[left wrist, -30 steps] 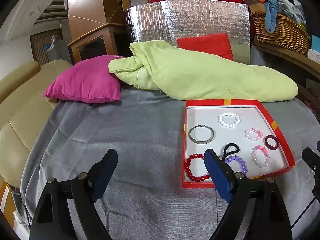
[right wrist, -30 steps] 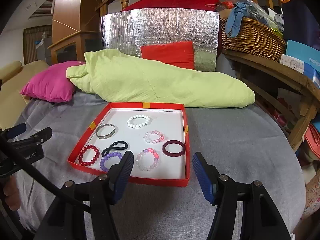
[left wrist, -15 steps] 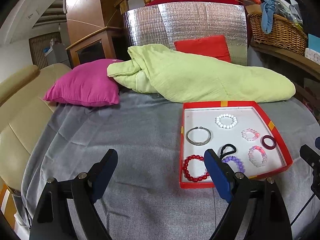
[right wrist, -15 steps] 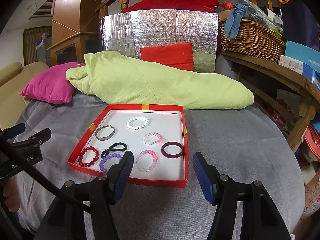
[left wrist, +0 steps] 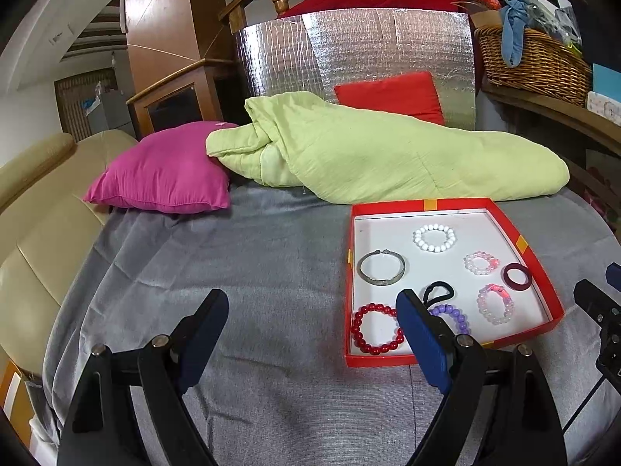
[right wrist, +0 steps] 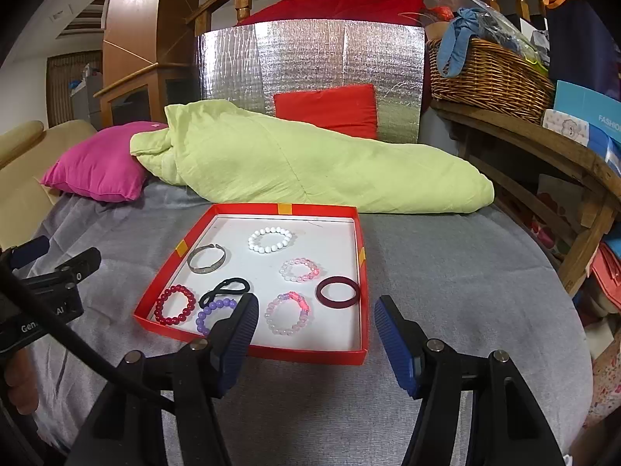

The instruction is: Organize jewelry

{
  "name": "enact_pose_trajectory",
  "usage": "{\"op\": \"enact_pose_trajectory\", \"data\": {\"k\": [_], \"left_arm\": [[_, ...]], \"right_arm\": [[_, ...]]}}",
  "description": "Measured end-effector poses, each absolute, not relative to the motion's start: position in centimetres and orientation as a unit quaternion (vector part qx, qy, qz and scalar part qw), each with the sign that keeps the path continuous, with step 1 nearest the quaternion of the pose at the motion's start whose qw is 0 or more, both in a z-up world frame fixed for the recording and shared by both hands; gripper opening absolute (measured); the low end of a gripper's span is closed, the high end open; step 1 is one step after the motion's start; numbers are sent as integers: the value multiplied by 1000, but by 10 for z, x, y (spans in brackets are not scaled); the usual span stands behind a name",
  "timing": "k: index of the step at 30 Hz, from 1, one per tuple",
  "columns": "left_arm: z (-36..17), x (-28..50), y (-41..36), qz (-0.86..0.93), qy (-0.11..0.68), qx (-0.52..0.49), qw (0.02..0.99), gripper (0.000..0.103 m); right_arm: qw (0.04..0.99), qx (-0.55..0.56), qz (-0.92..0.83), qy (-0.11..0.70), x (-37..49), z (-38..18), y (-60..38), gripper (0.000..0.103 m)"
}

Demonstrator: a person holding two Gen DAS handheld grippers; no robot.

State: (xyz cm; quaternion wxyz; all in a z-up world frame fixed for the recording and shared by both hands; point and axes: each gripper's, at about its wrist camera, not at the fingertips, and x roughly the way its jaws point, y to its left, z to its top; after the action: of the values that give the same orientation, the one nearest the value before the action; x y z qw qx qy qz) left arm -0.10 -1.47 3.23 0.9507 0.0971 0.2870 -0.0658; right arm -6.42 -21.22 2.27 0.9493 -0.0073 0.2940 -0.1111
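Below us, we see a grey blanket (right wrist: 446,272) spread over the surface that fills the lower half of both views. Along its far edge, in the middle of the frame, lies a rolled light-green quilt (right wrist: 310,167), with a magenta pillow (right wrist: 97,167) at the left touching its end and a red cushion (right wrist: 330,108) behind it against a silver foil panel (right wrist: 310,54). At the upper right a wicker basket (right wrist: 489,73) sits on a wooden shelf; at the left edge is a cream sofa (left wrist: 35,240).

On the blanket we find one red tray (right wrist: 363,268) with a white floor, right of centre in the left view and centre-left in the right view. It holds eight pieces, each lying apart except two: one white bead bracelet (right wrist: 270,239), one metal bangle (right wrist: 206,259), two pink bead bracelets (right wrist: 300,269) (right wrist: 287,313), one dark red ring bangle (right wrist: 338,291), one red bead bracelet (right wrist: 175,305), and one black hair tie (right wrist: 225,290) touching one purple bead bracelet (right wrist: 213,312).

We hold our left gripper (left wrist: 312,322) with jaws spread wide and empty over the blanket by the tray's left side. Our right gripper (right wrist: 316,320) hangs over the tray's near edge, jaws apart, gripping nothing.
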Motion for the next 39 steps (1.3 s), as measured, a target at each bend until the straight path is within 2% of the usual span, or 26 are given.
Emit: {"op": "enact_pose_trajectory", "data": {"k": [39], "left_arm": [[34, -5, -11, -65, 282, 100, 952, 88]], "right_arm": [[950, -10, -105, 294, -63, 22, -205, 67]]}}
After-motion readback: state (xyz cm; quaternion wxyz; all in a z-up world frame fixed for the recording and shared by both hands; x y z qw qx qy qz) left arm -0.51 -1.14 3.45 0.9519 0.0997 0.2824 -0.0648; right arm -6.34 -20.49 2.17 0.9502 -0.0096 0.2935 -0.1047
